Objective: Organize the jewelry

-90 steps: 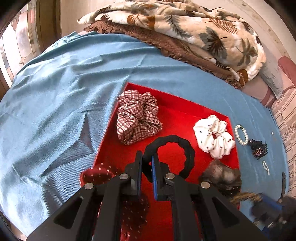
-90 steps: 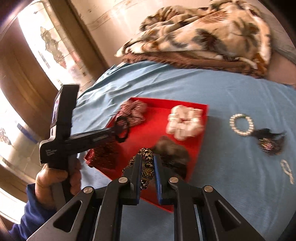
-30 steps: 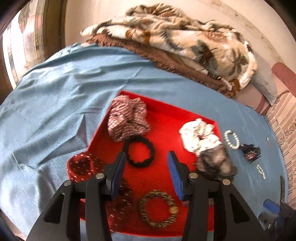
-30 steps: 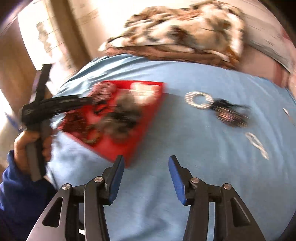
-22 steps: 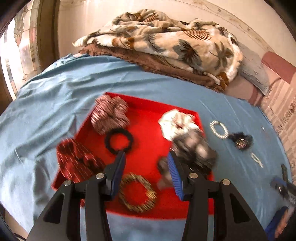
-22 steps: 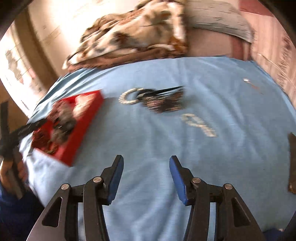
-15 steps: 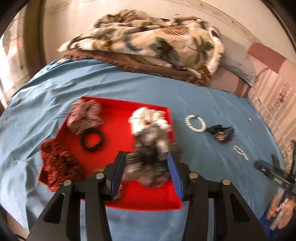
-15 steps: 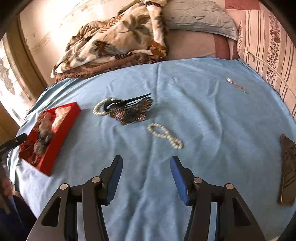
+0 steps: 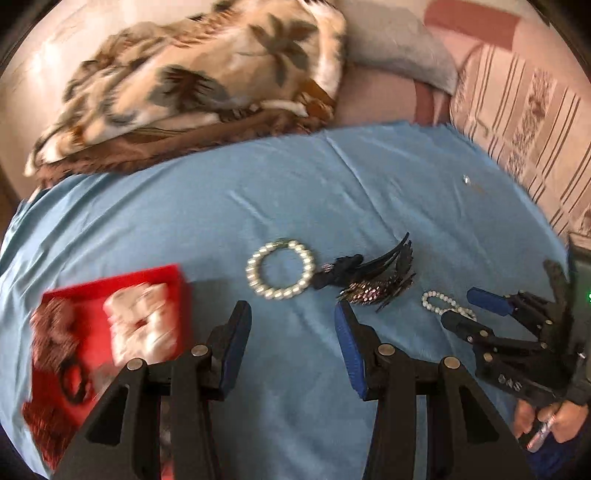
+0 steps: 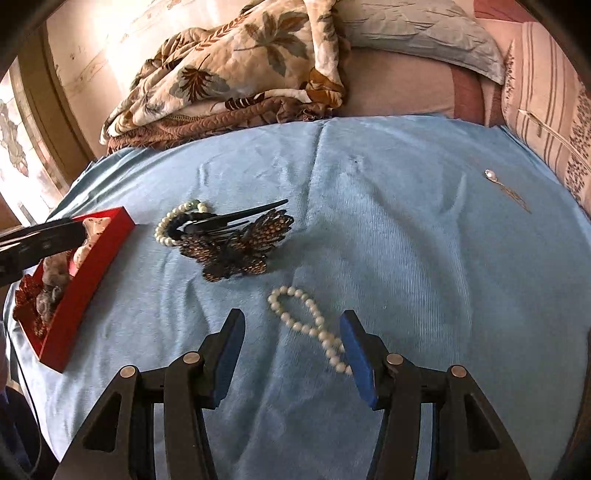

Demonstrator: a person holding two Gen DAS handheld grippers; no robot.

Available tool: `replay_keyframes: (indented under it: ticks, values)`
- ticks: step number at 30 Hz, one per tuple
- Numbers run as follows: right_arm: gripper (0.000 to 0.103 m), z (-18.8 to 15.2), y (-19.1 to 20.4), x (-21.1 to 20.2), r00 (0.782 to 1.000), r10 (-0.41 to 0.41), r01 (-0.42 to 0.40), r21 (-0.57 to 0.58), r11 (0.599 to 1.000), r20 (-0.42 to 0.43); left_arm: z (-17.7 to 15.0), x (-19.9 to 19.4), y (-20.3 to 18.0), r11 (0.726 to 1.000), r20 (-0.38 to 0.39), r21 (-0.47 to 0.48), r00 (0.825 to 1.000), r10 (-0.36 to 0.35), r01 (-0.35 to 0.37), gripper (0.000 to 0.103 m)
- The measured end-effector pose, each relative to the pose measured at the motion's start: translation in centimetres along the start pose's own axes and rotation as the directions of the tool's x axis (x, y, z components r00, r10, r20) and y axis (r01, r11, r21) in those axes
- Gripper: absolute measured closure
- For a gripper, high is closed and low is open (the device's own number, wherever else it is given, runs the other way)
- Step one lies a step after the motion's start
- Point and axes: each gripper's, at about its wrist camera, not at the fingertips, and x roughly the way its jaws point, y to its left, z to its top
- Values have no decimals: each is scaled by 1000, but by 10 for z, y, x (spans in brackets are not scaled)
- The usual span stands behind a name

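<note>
A round pearl bracelet (image 9: pixel 279 274) (image 10: pixel 173 221) lies on the blue sheet, with a beaded black hair comb (image 9: pixel 373 280) (image 10: pixel 240 240) beside it. A thin pearl strand (image 10: pixel 310 325) (image 9: pixel 447 306) lies nearer. My left gripper (image 9: pixel 291 325) is open and empty, just short of the bracelet and comb. My right gripper (image 10: pixel 291 339) is open, with the strand lying on the sheet between its fingers, untouched. In the left wrist view the right gripper (image 9: pixel 465 310) sits beside the strand. The red tray (image 9: pixel 177 280) (image 10: pixel 92 266) holds several scrunchies.
A folded leaf-print blanket (image 10: pixel 236 66) and a grey pillow (image 10: pixel 413 29) lie at the far side of the bed. A small silver pendant (image 10: pixel 496 181) rests on the sheet at the right. A striped cushion (image 9: pixel 535 129) borders the right. A hand (image 9: pixel 546 424) holds the right gripper.
Both grippers have swung right, away from the red tray toward the loose jewelry. The left one now faces the bracelet and comb; the right one has come down over the pearl strand.
</note>
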Motion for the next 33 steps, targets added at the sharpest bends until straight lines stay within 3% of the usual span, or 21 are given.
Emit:
replay_keyframes:
  ticks: [9,11,13,16,18,19,21,27,33]
  values:
    - [45,5,-5,11,997,70,-69,15,997,-36,27,63,-25,993,-73,117,997,-19,27,59]
    - [45,3,-2,16,996,72,-71,9,997,-54,30,66,-30,990,-68,139,997,-29,38,66]
    - [48,3,1,20,996,63,-63,2,998,-63,32,67,-31,988,-81,134,995,-64,74,86]
    - [60,2,6,20,998,24,-26,-33,999,-62,33,66,-35,986,-88,137,993,-79,91,95]
    - [79,2,6,21,998,-2,0,-38,999,-64,29,63,-40,985,-90,149,993,-77,90,96]
    - [84,1,4,20,998,-6,4,-33,999,-64,29,61,-41,984,-89,150,993,-81,93,96]
    - [96,2,-1,18,997,16,-16,-7,1000,-69,27,51,-43,984,-81,141,992,-95,106,96]
    - [96,1,-7,-4,999,37,-36,38,999,-21,25,1,-40,980,-22,65,983,-185,186,96]
    - [96,-6,-19,-41,997,60,-67,129,989,57,9,-73,-37,963,76,29,960,-271,269,96]
